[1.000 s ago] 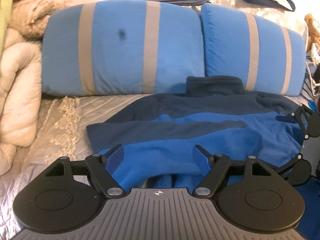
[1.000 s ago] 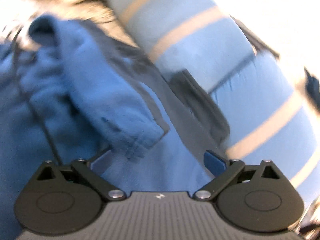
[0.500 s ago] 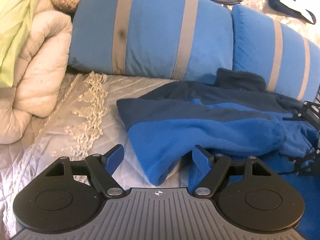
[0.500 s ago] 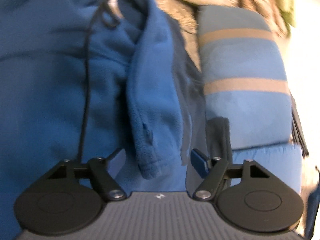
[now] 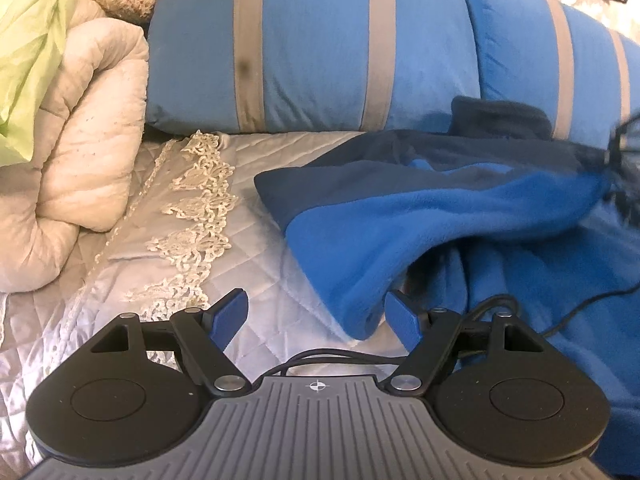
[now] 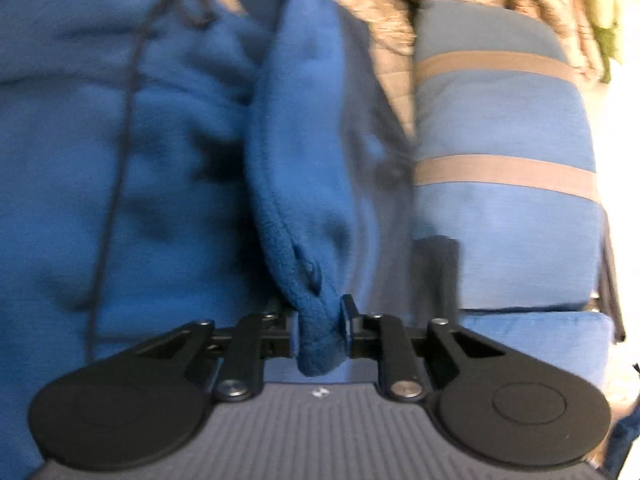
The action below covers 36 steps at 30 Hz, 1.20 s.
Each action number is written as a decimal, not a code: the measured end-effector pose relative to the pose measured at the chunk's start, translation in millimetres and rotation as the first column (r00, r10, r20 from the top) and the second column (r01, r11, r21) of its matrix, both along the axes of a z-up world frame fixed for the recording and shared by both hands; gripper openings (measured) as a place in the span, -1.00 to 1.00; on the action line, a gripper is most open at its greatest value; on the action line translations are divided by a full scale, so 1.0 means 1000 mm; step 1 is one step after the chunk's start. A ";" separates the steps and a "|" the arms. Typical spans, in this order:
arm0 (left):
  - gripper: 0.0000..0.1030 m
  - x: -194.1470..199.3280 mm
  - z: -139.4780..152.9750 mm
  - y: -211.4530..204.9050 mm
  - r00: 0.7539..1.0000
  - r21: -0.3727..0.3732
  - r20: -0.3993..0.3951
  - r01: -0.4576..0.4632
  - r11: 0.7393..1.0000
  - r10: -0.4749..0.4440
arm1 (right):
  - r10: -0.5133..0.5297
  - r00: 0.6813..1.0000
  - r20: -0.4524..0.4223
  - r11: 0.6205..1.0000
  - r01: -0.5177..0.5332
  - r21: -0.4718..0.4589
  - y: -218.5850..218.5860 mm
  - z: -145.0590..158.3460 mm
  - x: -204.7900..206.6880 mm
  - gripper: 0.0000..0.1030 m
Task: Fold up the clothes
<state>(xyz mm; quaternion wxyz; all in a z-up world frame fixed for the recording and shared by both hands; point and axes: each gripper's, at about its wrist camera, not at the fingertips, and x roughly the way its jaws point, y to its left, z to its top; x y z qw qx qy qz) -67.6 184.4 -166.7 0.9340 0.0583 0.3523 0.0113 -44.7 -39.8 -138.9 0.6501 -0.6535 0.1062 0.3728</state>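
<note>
Fleece jacket (image 5: 420, 216) lies on a quilted bedspread (image 5: 256, 264).
Right gripper (image 6: 319, 322) pinches its sleeve cuff (image 6: 316, 336); left gripper (image 5: 316, 316) hovers, jaws spread wide, nothing between them.

My right wrist view is motion-smeared, the fleece jacket (image 5: 460, 216) runs off my left view's right edge, and the right gripper (image 5: 624, 160) there is only a dark blur.

left wrist low over bed facing pillows (image 5: 304, 52), right wrist close on fleece (image 6: 296, 184), both seen
</note>
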 end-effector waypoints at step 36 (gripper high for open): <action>0.46 0.042 0.006 -0.066 0.917 0.114 0.043 0.389 0.914 -0.396 | -0.420 0.825 0.377 0.894 0.305 0.330 -0.079 0.195 0.089 -0.65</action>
